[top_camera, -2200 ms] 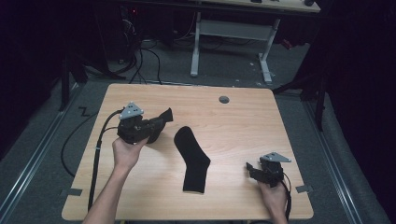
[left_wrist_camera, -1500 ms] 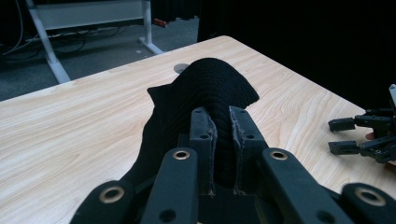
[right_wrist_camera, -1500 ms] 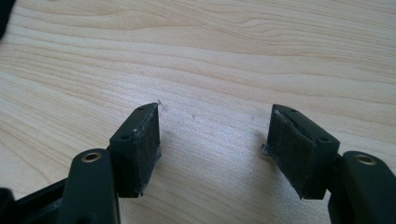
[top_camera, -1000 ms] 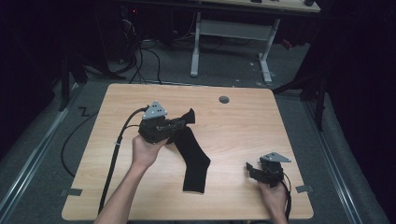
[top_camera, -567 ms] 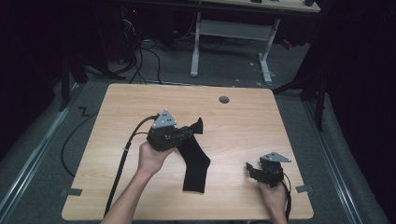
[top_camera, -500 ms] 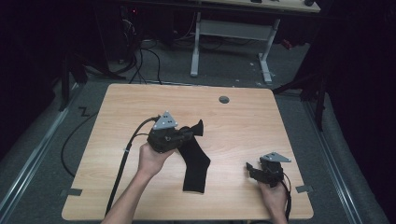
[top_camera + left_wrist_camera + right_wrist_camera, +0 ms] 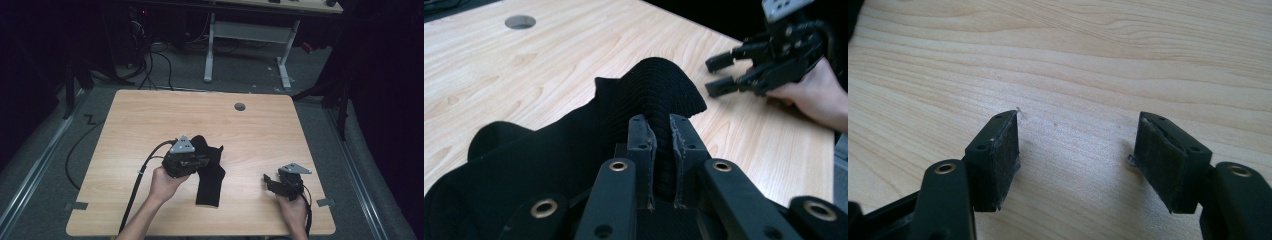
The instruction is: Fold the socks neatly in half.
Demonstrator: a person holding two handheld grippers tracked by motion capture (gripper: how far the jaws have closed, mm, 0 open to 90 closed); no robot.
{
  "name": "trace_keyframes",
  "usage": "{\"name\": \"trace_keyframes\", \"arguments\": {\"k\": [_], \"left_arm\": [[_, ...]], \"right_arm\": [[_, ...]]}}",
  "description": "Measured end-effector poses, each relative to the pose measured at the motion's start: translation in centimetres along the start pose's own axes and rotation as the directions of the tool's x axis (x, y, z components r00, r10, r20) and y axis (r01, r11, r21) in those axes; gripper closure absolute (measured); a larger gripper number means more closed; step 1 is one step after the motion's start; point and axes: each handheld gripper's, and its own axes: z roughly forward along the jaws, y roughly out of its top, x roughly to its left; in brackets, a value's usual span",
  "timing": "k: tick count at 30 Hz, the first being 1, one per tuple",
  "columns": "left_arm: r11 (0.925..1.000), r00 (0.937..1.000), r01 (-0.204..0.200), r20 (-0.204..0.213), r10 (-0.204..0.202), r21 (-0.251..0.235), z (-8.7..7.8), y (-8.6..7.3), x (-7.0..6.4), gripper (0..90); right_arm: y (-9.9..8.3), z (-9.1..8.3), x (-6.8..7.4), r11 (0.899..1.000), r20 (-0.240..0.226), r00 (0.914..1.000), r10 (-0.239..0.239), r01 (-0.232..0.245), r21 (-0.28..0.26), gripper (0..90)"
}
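High view: left tool (image 7: 212, 152) is clamped on the upper end of the black sock (image 7: 210, 175), which lies mid-worktop (image 7: 150, 115), toe toward the person. Right tool (image 7: 270, 181) rests near the front right edge, well apart.
Left gripper view: ribbed cuff of the sock (image 7: 659, 100) bunches up, pinched tight between the jaws. Looks like a fold under way; next, carry the cuff toward the toe.
Right gripper view: right tool (image 7: 1075, 155) gapes wide over bare wood, idle.
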Motion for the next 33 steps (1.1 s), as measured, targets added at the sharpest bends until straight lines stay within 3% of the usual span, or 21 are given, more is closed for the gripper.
{"name": "trace_keyframes", "arguments": {"k": [19,26,33], "left_arm": [[0.9993,0.9992,-0.005,0.041,0.004,0.036,0.6,-1.8,-0.5,81.5],[0.9987,0.9975,0.021,0.066,-0.024,0.047,1.0,-2.8,-0.5,81.4],[0.9934,0.9970,-0.026,0.075,0.017,0.111,1.9,-3.7,-1.3,81.2]], "right_arm": [[0.0,0.0,0.0,1.000,0.000,1.0000,0.000,0.000,0.000,34.3],[0.0,0.0,0.0,1.000,0.000,1.0000,0.000,0.000,0.000,34.3],[0.0,0.0,0.0,1.000,-0.002,1.0000,-0.001,0.001,0.000,34.3]]}}
